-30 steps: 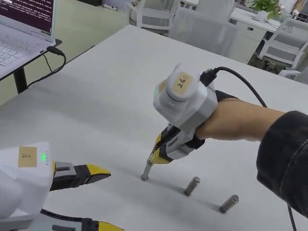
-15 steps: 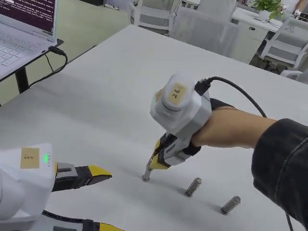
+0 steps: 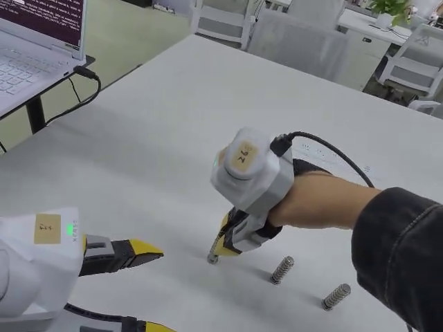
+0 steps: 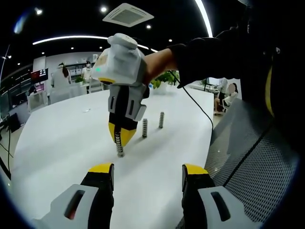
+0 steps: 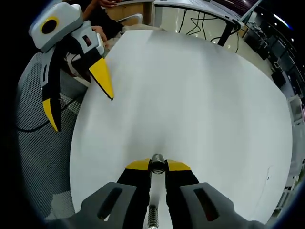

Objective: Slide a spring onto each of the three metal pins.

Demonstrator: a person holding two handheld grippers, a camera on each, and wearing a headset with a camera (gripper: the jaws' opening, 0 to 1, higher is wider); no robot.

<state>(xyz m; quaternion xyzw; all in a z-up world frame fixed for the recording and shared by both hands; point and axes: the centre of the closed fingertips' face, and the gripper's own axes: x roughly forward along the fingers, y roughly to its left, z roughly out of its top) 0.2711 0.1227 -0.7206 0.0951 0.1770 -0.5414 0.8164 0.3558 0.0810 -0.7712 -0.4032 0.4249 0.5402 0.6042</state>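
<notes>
Landmark: the held spring [image 5: 157,163], a short coil of grey wire seen end-on between two yellow tips in the right gripper view.
Right gripper [image 3: 217,249]: its jaws are clamped on the held spring. It points steeply down at the white table [image 3: 173,124].
Hand [image 3: 315,200]: it wraps the right gripper's white body from behind the held spring, with a dark sleeve [image 3: 401,249] trailing off after it.
Held spring, attitude: in the left gripper view it stands close to upright, with its top in the yellow tips and its lower end at the table surface. Whether a pin runs up inside the coil cannot be told.
Left gripper [image 4: 147,172]: its jaws are spread wide with nothing between them. It sits low over the table, well apart from the held spring, and its tips point towards it.
Nearer upright spring [image 3: 282,270]: it stands on the table near the held spring, on the sleeve side, touching neither gripper.
Farther upright spring [image 3: 336,296]: it stands beyond the nearer one, in line with it and the held spring. Any pins inside these two coils cannot be made out.
Laptop [image 3: 34,34]: it is open, with lines of text on a dark screen. It sits well apart from the held spring, past the table's edge on its own stand.
Black cable [image 3: 86,79]: it is plugged into the laptop's side and droops beside the table edge.
Chairs [image 3: 221,21]: they are pale and stand across the table from the held spring.
</notes>
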